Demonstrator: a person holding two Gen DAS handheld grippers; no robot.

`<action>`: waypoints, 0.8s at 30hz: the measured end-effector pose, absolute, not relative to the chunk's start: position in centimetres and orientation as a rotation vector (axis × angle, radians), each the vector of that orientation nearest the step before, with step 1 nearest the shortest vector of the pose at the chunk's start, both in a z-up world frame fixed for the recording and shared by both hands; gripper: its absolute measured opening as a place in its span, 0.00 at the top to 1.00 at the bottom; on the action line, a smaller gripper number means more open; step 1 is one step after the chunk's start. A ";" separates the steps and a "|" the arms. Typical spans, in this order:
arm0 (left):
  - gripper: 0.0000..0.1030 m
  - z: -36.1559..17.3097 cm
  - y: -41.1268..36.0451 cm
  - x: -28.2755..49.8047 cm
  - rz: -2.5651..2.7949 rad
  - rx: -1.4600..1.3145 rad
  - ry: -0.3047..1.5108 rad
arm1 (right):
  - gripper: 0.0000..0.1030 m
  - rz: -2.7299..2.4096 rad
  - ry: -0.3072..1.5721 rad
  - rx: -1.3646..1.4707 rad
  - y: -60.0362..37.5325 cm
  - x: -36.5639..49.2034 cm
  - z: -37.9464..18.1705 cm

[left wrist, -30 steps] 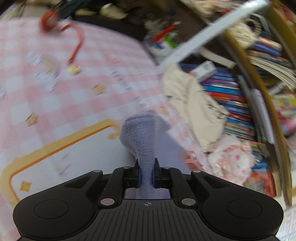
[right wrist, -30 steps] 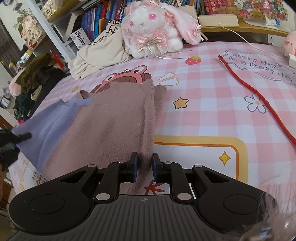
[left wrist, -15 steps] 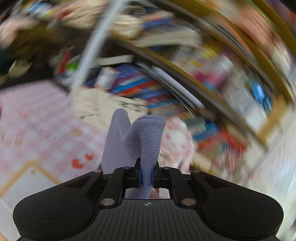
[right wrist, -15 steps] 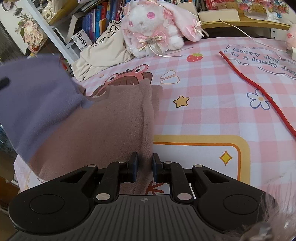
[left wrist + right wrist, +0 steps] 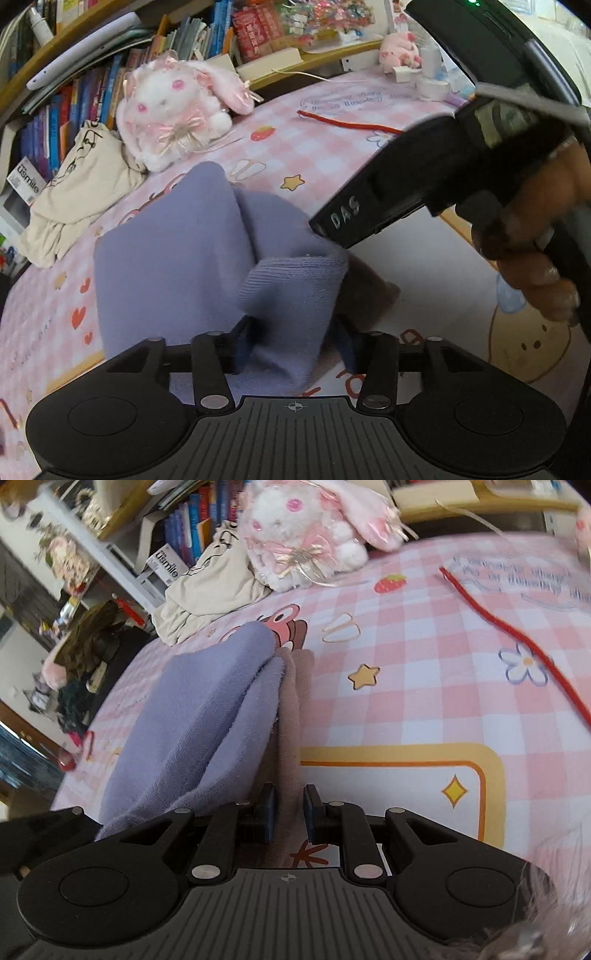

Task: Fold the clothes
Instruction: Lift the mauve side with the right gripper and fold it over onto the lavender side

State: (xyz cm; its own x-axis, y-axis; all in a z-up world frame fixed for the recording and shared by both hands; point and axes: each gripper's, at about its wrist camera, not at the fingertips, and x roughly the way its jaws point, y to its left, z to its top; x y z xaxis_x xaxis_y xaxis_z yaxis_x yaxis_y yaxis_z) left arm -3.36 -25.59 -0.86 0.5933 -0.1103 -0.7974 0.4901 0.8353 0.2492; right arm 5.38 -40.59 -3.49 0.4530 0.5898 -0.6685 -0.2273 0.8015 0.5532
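The purple-and-brown garment lies on the pink checked bench, its purple half folded over the brown. The left tongs have just been opening — a purple fold sits loose between their spread jaws. The right tongs have also just been opening, the brown edge between the parted pads. A white plush rabbit sits at the far side.
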 end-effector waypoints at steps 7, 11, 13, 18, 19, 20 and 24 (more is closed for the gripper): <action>0.43 3.6 -22.0 -4.6 -0.405 0.146 0.810 | 0.57 0.520 0.924 0.615 -45.4 5.0 -1.5; 0.43 6.5 -18.3 -4.9 -0.406 -0.110 0.721 | 0.43 0.617 0.956 0.751 -45.6 5.5 -1.2; 0.43 7.2 -16.8 -4.4 -0.359 -0.156 0.697 | 0.37 0.677 0.993 0.808 -45.0 5.9 -1.4; 0.72 3.3 -15.8 -2.4 -0.213 -0.035 0.824 | 0.33 0.741 1.084 0.768 -40.9 7.5 -1.7; 0.74 2.5 -16.0 -2.3 -0.214 -0.029 0.839 | 0.33 0.742 1.093 0.740 -40.1 7.9 -1.7; 0.74 1.7 -16.2 -2.3 -0.215 -0.025 0.854 | 0.34 0.731 1.096 0.699 -39.2 8.1 -1.6; 0.71 0.8 -16.9 -2.8 -0.201 -0.047 0.835 | 0.83 0.760 0.941 0.422 -37.3 6.3 0.0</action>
State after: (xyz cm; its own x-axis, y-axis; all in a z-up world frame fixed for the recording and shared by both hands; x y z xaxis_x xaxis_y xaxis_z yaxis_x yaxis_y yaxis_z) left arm -2.84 -16.89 0.80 0.6535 -0.1953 -0.7313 0.1587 0.9800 -0.1200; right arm 6.35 -37.29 -0.01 0.3636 0.7413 -0.5641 -0.3956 0.6711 0.6270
